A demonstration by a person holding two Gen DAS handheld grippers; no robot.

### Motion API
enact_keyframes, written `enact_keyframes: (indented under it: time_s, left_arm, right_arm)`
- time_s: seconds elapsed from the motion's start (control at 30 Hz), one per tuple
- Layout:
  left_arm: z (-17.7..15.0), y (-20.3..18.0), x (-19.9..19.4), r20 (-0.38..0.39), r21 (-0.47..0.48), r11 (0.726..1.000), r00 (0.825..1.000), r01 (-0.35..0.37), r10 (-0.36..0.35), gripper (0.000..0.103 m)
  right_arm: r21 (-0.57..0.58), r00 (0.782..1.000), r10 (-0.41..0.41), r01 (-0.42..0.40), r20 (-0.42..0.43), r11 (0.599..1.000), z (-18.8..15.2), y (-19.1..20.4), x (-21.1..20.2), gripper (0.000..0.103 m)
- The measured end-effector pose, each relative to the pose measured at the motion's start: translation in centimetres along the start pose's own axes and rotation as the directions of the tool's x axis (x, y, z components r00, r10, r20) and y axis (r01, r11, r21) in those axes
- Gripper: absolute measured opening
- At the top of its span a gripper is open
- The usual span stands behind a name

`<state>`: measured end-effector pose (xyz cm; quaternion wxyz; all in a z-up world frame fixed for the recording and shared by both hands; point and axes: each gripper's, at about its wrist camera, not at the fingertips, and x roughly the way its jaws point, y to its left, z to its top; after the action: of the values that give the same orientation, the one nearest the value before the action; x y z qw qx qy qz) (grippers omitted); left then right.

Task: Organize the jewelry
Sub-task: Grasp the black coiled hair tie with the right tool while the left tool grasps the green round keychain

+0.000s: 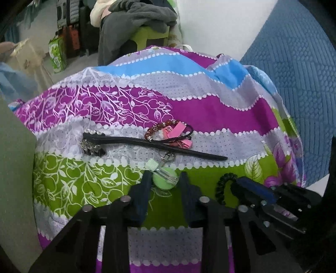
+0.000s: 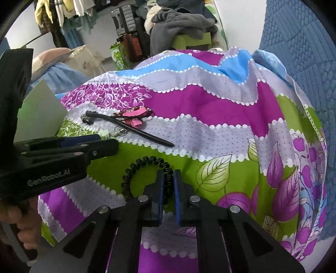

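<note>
A colourful patterned cloth point(image 1: 210, 109) holds the jewelry. My left gripper point(image 1: 166, 176) reaches down over a pale green round charm with a clear clip and metal ring point(image 1: 164, 178), and its pads sit tight against both sides of the disc. Beyond it lie a long black hair stick with a rhinestone head point(image 1: 147, 142), a reddish bead bracelet point(image 1: 159, 128) and a pink bow clip point(image 1: 178, 134). My right gripper point(image 2: 169, 173) is shut on a black spiral hair tie point(image 2: 145, 161) resting on the green stripe. It also shows in the left wrist view, low on the right.
A pale grey-green panel point(image 1: 16, 157) stands along the cloth's left side. A blue quilted cover point(image 1: 294, 63) lies to the right. Grey clothes are piled on a green stool point(image 1: 142, 19) at the back. A hand point(image 2: 21, 220) grips the left tool's handle.
</note>
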<state>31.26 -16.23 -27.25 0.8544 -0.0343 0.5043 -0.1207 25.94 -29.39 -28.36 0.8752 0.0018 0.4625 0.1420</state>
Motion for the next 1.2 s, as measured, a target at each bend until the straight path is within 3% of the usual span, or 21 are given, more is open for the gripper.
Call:
enact_keyframes:
  time_s: [0.33, 0.77, 1.07, 1.2]
  left_arm:
    - [-1.5, 1.3, -2.1, 0.021, -0.044, 0.998, 0.998, 0.055, -0.054, 0.026]
    - [-4.8, 3.2, -6.9, 0.022, -0.072, 0.993, 0.995, 0.096, -0.095, 0.026]
    - [-4.9, 3.5, -11.1, 0.056, -0.054, 0.991, 0.992, 0.120, -0.117, 0.026]
    - [-4.3, 3.6, -13.5, 0.078, -0.043, 0.988, 0.987, 0.147, -0.144, 0.026]
  right_arm:
    - [0.035, 1.000, 0.010, -0.009, -0.020, 0.999, 0.1, 0.1, -0.6, 0.007]
    - [0.049, 1.000, 0.026, -0.025, -0.012, 0.998, -0.5, 2.7, -4.7, 0.007]
    - [0.109, 0.999, 0.021, -0.018, -0.029, 0.994, -1.0, 4.3, -6.9, 0.007]
    - [0.123, 1.000, 0.013, -0.013, 0.002, 0.992, -0.2, 4.7, -8.7, 0.007]
